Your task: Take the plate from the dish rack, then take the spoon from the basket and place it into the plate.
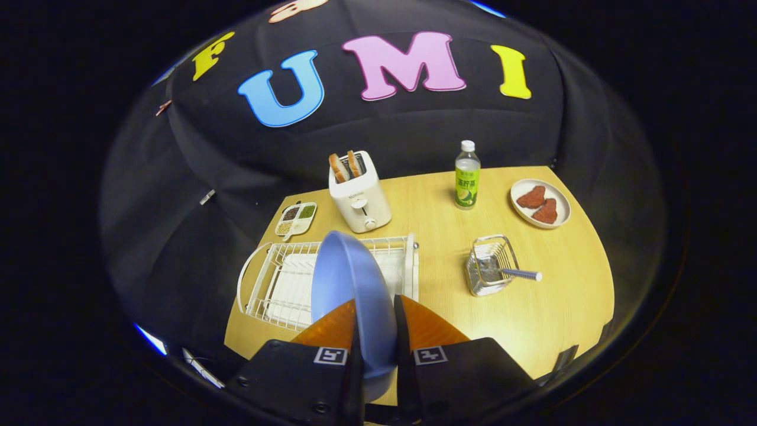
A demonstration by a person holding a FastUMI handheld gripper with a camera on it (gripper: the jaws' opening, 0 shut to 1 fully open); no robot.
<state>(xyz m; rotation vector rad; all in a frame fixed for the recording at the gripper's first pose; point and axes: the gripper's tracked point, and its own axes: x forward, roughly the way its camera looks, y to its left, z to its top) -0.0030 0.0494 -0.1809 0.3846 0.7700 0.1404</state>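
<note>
Gripping the blue plate (349,284) edge-on, the fingers (375,331) are clamped on its rim, one on each face, and the plate stands upright between them, lifted over the white wire dish rack (266,284) just ahead. By my reading, step one is nearly done: the plate looks clear of the rack's slots but has not been set down anywhere yet. Everything with the spoon is left. The spoon (514,273) sits in the small wire basket (489,265) off to the right of the fingers, its handle poking out sideways toward the right.

Between the rack and the basket there is bare bench (449,236), a fair spot for the plate, I'd say. Beyond the rack stands a white toaster (359,198) with two slices up, and a small divided dish (295,218) sits to its left. Farther right are a bottle (466,176) and a plate with red pieces (540,203), both well apart from the basket. The rack's right wall is the nearest obstacle as the plate swings right.
</note>
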